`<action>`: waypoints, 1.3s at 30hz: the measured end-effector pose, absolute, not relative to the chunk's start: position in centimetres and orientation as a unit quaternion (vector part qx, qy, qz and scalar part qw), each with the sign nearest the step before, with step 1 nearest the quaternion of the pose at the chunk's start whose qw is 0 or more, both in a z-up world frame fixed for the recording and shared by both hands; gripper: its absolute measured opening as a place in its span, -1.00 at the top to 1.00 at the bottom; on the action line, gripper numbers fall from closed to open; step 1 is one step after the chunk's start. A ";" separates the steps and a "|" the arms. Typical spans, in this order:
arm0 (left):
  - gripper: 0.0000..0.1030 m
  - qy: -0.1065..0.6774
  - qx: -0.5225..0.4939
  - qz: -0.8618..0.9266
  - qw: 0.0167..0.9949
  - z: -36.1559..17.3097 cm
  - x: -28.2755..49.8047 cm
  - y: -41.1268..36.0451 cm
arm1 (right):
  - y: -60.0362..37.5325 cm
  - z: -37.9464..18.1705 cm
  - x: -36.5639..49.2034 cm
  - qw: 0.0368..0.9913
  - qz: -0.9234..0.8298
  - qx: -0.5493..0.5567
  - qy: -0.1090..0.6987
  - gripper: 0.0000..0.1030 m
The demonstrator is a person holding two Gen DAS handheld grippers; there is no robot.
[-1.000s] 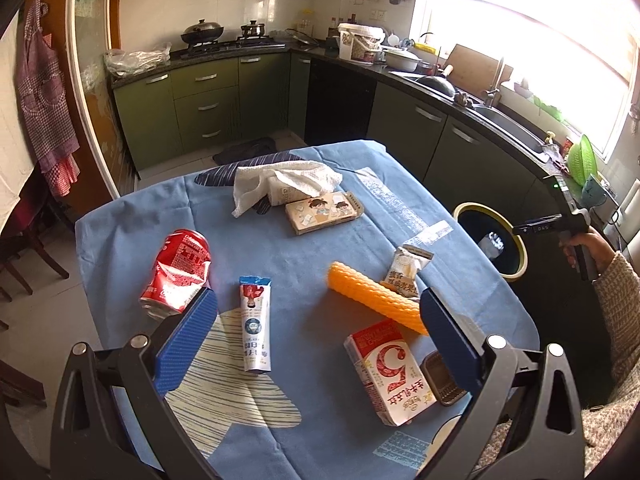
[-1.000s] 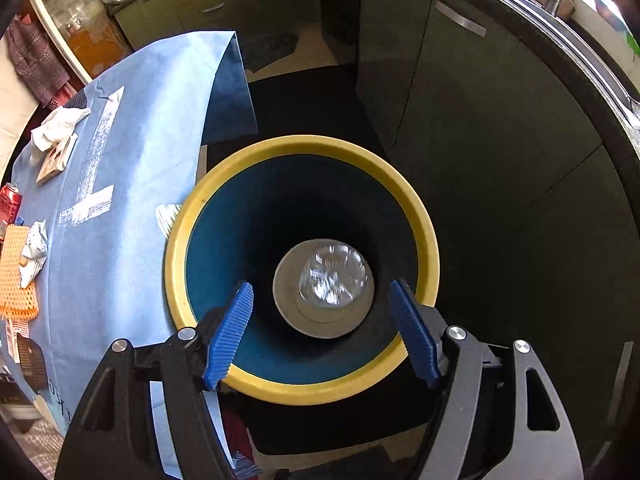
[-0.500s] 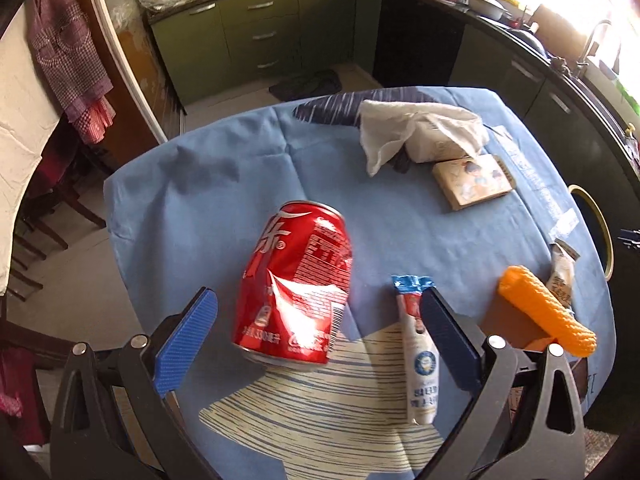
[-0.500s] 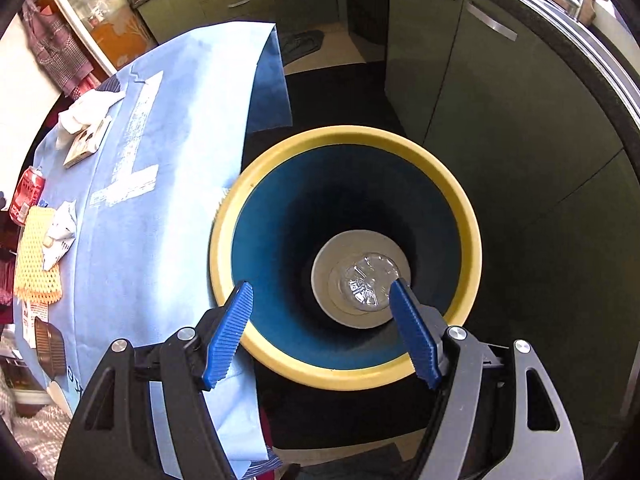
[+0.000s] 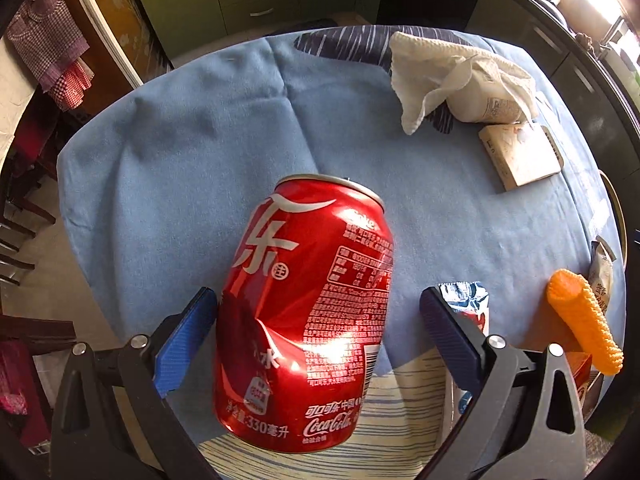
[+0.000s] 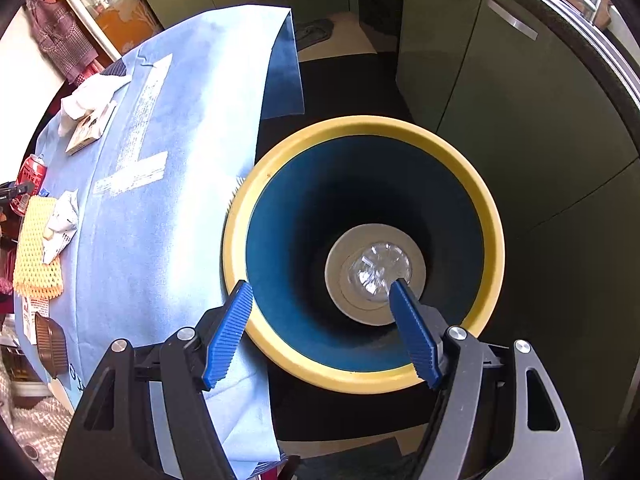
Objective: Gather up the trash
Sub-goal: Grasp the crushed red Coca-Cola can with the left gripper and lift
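A dented red cola can (image 5: 308, 300) lies on the blue tablecloth (image 5: 180, 152). My left gripper (image 5: 318, 294) points down over it, open, one blue pad on each side of the can. The left pad is close against the can, the right pad stands well clear. A striped wrapper tube (image 5: 468, 304), an orange foam net (image 5: 584, 320) and a snack packet (image 5: 600, 276) lie to the right. My right gripper (image 6: 320, 285) hangs open and empty over the yellow-rimmed bin (image 6: 494, 240), which has a clear plastic bottle (image 6: 376, 270) at its bottom.
A crumpled white tissue (image 5: 452, 68) and a small flat box (image 5: 524, 156) lie at the table's far side. A brown tray (image 6: 50, 344) sits near the table's edge. The bin stands on the floor between table and green cabinets (image 6: 500, 92).
My left gripper has swung left and down from above the table's middle until its pads straddle the can. The right gripper has drifted slightly toward the table, still open over the bin.
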State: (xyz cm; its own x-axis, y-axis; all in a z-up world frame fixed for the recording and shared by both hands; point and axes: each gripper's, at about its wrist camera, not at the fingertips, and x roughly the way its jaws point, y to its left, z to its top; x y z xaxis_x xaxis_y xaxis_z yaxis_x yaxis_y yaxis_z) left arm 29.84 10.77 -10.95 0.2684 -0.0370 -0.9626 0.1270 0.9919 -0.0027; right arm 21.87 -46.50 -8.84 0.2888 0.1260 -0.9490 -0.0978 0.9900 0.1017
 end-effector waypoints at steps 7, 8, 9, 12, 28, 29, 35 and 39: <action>-0.76 0.618 0.056 -0.046 0.783 -11.5 29.3 10.2 | -45.8 -9.3 22.3 0.799 0.080 0.008 0.596 -0.37; -0.62 0.620 0.061 -0.043 0.781 -11.6 29.2 10.1 | -45.7 -9.4 22.3 0.799 0.081 0.008 0.596 -0.37; -0.54 0.623 0.063 -0.042 0.778 -11.8 29.1 10.1 | -45.7 -9.3 22.3 0.799 0.082 0.007 0.596 -0.37; -0.42 0.628 0.061 -0.042 0.775 -11.9 28.9 10.2 | -45.6 -9.2 22.2 0.800 0.084 0.008 0.594 -0.37; -0.42 0.543 0.089 -0.073 0.832 -5.0 25.1 5.9 | -46.4 -7.4 20.6 0.814 0.085 0.019 0.575 -0.37; -0.42 0.538 0.095 -0.082 0.834 -4.4 24.7 5.1 | -46.5 -7.2 20.4 0.816 0.085 0.021 0.572 -0.37; -0.42 0.510 0.136 -0.170 0.832 -1.6 23.1 -3.5 | -48.3 -4.6 18.0 0.842 0.077 0.045 0.531 -0.37; -0.42 0.496 0.172 -0.254 0.813 -0.4 22.0 -12.9 | -49.7 -2.7 15.6 0.857 0.070 0.056 0.507 -0.37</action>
